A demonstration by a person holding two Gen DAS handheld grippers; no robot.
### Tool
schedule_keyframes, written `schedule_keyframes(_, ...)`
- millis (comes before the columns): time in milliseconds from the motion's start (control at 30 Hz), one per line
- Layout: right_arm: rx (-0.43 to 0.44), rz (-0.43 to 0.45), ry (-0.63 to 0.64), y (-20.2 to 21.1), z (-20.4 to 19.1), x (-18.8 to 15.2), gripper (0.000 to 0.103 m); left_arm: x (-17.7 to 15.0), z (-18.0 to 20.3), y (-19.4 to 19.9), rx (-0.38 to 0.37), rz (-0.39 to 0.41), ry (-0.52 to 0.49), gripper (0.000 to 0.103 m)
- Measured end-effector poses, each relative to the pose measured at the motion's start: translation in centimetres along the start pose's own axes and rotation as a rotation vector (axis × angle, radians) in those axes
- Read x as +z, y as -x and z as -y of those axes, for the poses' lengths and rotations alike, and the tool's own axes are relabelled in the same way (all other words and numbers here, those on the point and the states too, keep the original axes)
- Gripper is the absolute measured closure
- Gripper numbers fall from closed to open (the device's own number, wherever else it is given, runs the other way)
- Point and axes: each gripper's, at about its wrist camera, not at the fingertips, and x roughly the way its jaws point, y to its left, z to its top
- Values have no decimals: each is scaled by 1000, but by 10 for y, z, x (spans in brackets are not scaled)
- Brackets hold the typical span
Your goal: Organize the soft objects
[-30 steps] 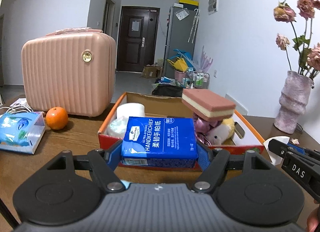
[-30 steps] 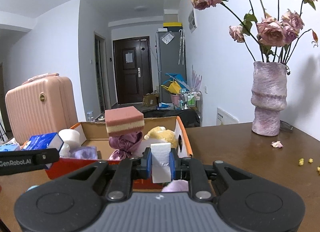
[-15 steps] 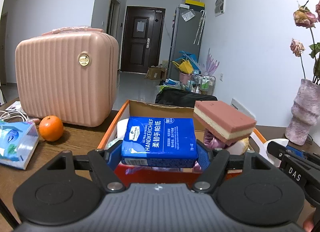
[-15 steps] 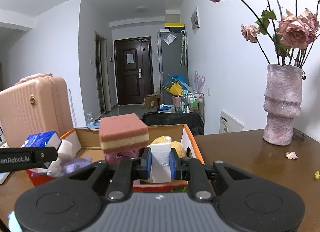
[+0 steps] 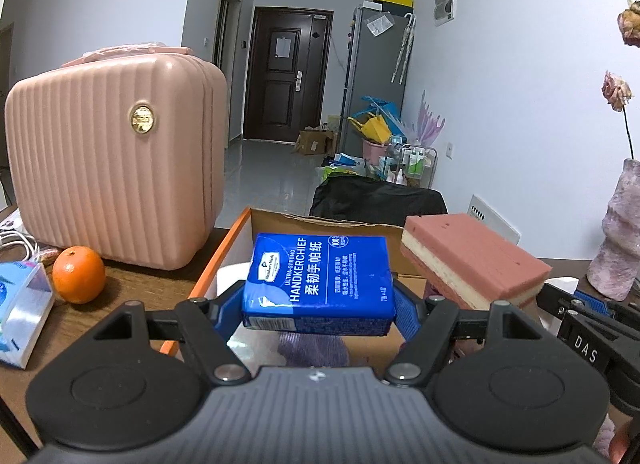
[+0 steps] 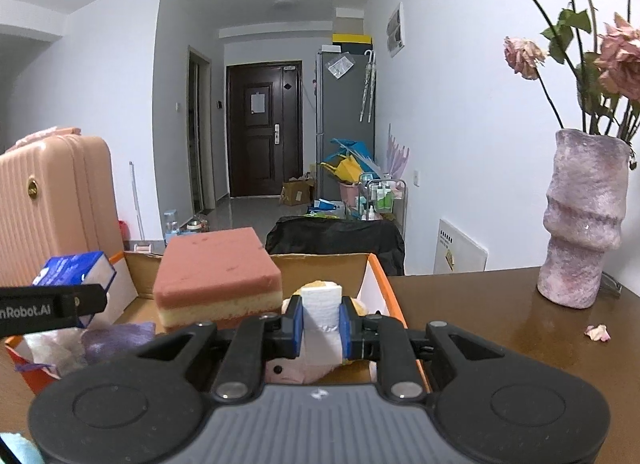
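My left gripper [image 5: 320, 308] is shut on a blue handkerchief tissue pack [image 5: 320, 280] and holds it above the left part of the orange cardboard box [image 5: 216, 260]. My right gripper [image 6: 320, 324] is shut on a white folded tissue piece [image 6: 322, 312] above the right part of the box [image 6: 384, 284]. A pink and yellow sponge [image 5: 472, 260] sits high in the box; it also shows in the right wrist view [image 6: 216, 280]. A purple cloth [image 6: 116, 340] and a yellow plush [image 6: 316, 285] lie inside.
A pink suitcase [image 5: 112, 160] stands at the left, with an orange [image 5: 79, 274] and a tissue box [image 5: 20, 316] in front of it. A purple vase [image 6: 580, 220] with dried roses stands at the right on the brown table [image 6: 500, 324].
Both grippers have moved forward with their loads, from in front of the box to above it. The box and sponge look nearer and lower in both views.
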Motion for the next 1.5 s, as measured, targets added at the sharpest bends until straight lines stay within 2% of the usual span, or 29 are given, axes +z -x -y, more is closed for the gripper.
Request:
schedule_keyframes(400, 4, -49, 10, -16, 1, -2, 83, -3, 4, -16, 4, -19, -30, 28)
schedule_keyframes(467, -4, -52, 11, -16, 2, -3, 82, -3, 3, -16, 10, -19, -26, 19)
schedule_keyframes(567, -8, -55, 3, -16, 5, -3, 68, -2, -1, -16, 33, -11, -7, 7)
schedule_keyframes(667, -20, -52, 1, -15, 6, -2, 48, -1, -3, -16, 57, -5, 5, 0)
schedule_keyframes(733, -30, -54, -1, -15, 8, -1, 29, -1, -5, -16, 87, -1, 8, 0)
schedule_keyframes(833, -44, -47, -10, -12, 10, 0, 14, -1, -6, -16, 101, -1, 7, 0)
schedule_keyframes(900, -43, -52, -13, -12, 12, 0, 10, 0, -6, -16, 104, 2, 8, 0)
schedule_keyframes(1500, -33, -58, -20, -6, 15, -1, 7, -2, -9, -5, 107, 11, 17, 0)
